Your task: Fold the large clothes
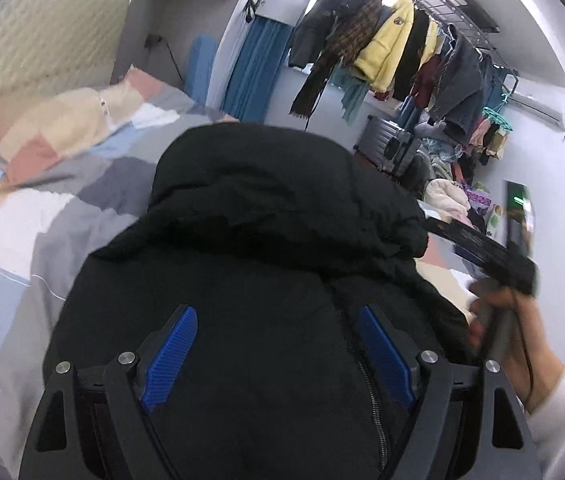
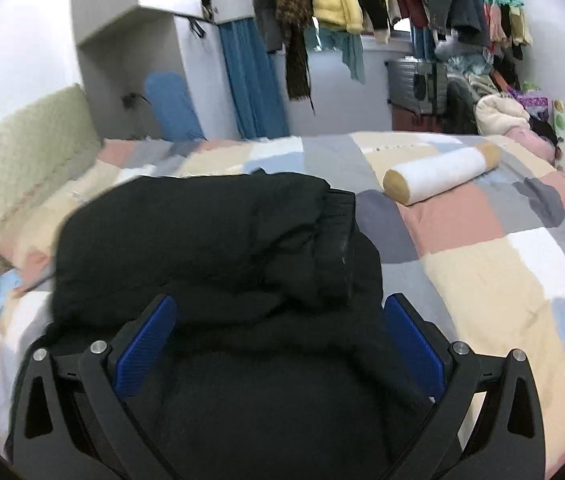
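While the patchwork quilt (image 2: 482,264) spreads over the bed, the black padded jacket (image 2: 218,240) lies folded on it; left gripper (image 1: 278,356) and right gripper (image 2: 282,344) hover above the jacket with jaws wide apart, grasping nothing, near a white bolster (image 2: 442,172)

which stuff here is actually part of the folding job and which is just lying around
Part of the job:
- black jacket
- left gripper, open
- right gripper, open
- patchwork bedspread the jacket lies on

Just lying about:
- bolster pillow
- hanging clothes
- suitcase
- blue curtain
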